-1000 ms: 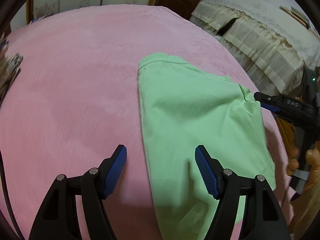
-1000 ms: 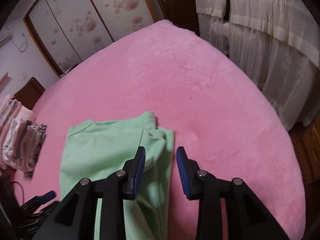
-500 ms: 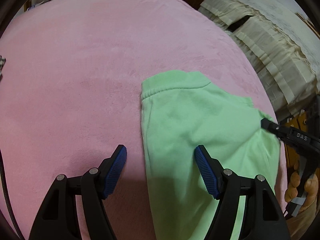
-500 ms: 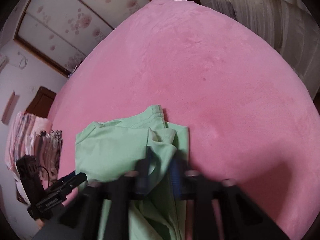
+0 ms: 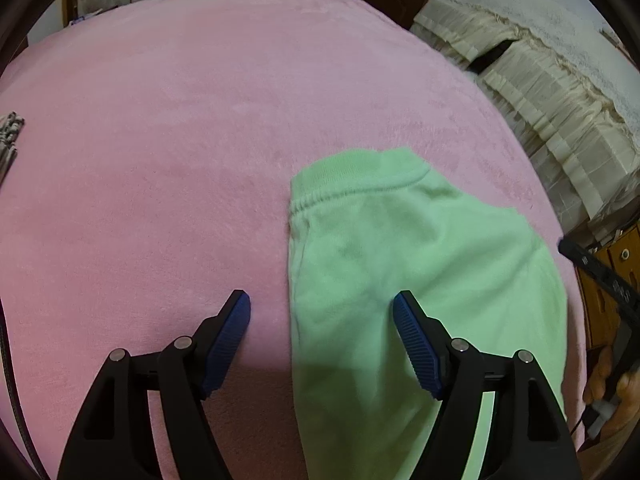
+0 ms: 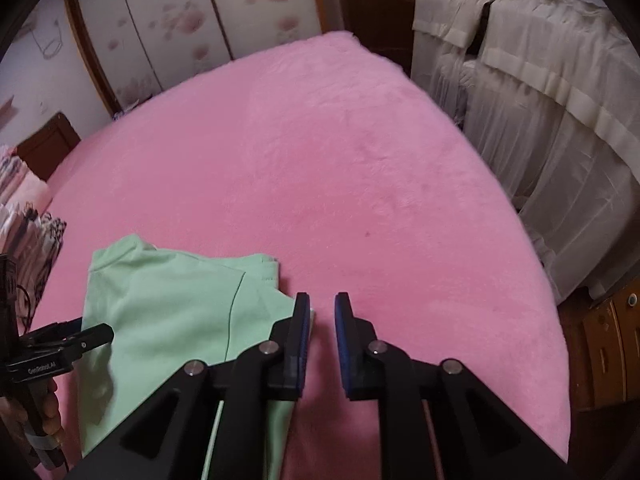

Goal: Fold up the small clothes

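Observation:
A light green small top (image 5: pixel 400 240) lies on the pink bed cover (image 5: pixel 160 140), collar away from me, its sleeve folded in across the body. My left gripper (image 5: pixel 321 300) is open just above it; the top's left edge runs between the two fingers without touching either. In the right wrist view the top (image 6: pixel 168 300) lies left of my right gripper (image 6: pixel 322 300). Its jaws are opening, a narrow gap shows, and only pink cover is between the pads. Its left finger (image 6: pixel 300 320) hangs over the top's right edge. The left gripper (image 6: pixel 68 340) shows at that view's left.
A stack of folded patterned clothes (image 6: pixel 24 220) sits at the bed's left side. Furniture under a cream frilled cover (image 6: pixel 540 120) stands past the right edge of the bed, with wooden drawers (image 6: pixel 608 340) beside it. Flowered wardrobe doors (image 6: pixel 180 20) are at the back.
The right gripper closed on the bunched sleeve, laid it over the top and let go, its jaws now slightly parted. The left gripper moved along the top's left edge, staying open.

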The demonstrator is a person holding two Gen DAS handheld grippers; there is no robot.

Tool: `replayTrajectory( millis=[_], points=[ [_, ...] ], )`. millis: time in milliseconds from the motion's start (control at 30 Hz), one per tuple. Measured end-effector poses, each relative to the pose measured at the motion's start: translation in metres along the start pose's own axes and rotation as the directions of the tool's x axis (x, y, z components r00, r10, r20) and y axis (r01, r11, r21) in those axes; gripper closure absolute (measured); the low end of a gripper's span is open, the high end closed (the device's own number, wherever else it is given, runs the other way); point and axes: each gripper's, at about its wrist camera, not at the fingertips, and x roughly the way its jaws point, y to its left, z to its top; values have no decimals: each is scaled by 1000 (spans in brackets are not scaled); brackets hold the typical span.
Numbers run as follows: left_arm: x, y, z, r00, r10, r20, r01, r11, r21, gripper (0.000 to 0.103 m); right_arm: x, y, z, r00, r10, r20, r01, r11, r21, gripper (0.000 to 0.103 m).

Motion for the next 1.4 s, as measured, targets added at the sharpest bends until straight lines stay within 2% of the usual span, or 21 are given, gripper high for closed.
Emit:
replayTrajectory(
  millis=[167, 267, 367, 500, 633, 800, 900, 967, 1167, 1267, 1400],
  points=[
    [-33, -12, -3, 994, -25, 103, 23, 999, 23, 30, -40, 35, -21, 997, 64, 48, -60, 995, -80, 90],
    [-37, -32, -6, 990, -67, 128, 58, 996, 71, 30, -41, 61, -35, 994, 108, 15, -105, 986, -133, 90],
    [-26, -46, -7, 991, -40, 130, 25, 993, 118, 30, -22, 82, -48, 997, 58, -42, -65, 977, -203, 90],
    [6, -49, -5, 997, 18, 78, -29, 990, 139, 30, 1, 61, -55, 996, 7, -84, -21, 986, -166, 91],
    [25, -49, -7, 995, 76, 58, -86, 975, 206, 30, 6, 31, -62, 995, 25, -96, -34, 995, -98, 103],
    [21, -45, -1, 998, 49, 36, -55, 983, 175, 30, -3, 7, -63, 996, -13, -85, 9, 999, -44, 103],
    [5, -39, 4, 999, 18, 33, -23, 989, 145, 30, -14, -3, -61, 997, 6, -78, -7, 1000, -7, 103],
    [-11, -34, 6, 999, -17, 46, 11, 992, 128, 30, -27, -6, -58, 998, 29, -64, -29, 1000, 11, 99],
    [-70, -12, 8, 990, -95, 109, 86, 993, 80, 30, -60, -9, -52, 992, 122, -23, -120, 990, 71, 95],
    [-95, -9, 2, 986, -88, 145, 74, 992, 102, 29, -75, -7, -51, 987, 161, -9, -159, 983, 87, 87],
    [-130, -1, -18, 983, -62, 170, 29, 981, 192, 29, -92, -2, -52, 984, 176, 5, -176, 981, 86, 82]
  ],
)
